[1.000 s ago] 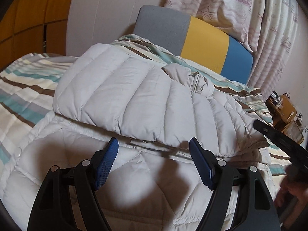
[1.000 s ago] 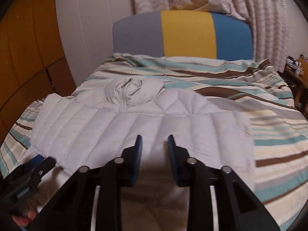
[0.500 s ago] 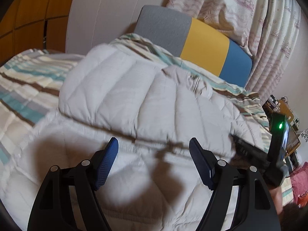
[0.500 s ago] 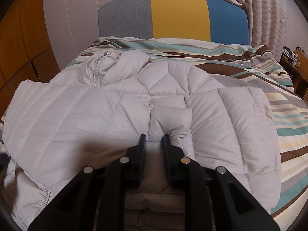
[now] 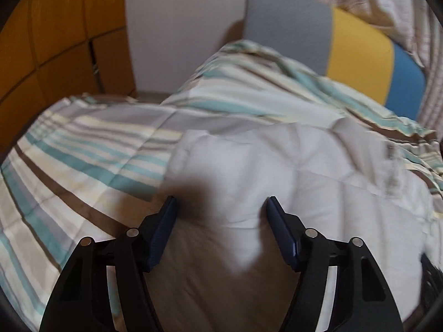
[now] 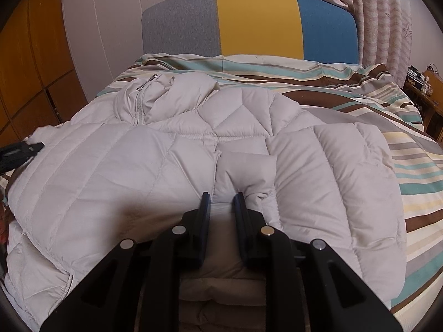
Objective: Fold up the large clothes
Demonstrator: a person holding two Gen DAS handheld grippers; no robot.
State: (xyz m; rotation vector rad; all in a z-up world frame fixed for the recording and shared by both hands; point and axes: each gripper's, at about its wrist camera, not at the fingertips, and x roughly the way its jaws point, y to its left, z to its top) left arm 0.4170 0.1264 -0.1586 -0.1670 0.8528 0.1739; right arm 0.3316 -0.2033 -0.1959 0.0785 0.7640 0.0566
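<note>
Directly ahead of the right gripper (image 6: 221,197), a white puffer jacket (image 6: 171,171) lies spread on the striped duvet (image 6: 409,166), and the narrow jaws pinch a fold of it. Off to that gripper's left, the left gripper (image 5: 221,203) hangs over the jacket's edge, jaws closing, padding between them, pads not yet pressing. Beyond stands a grey, yellow and blue headboard (image 6: 249,25).

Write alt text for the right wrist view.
The right gripper has its fingers pinched on a fold of a pale quilted puffer jacket spread over a striped duvet. Behind stand a grey, yellow and blue headboard and patterned curtains.
</note>
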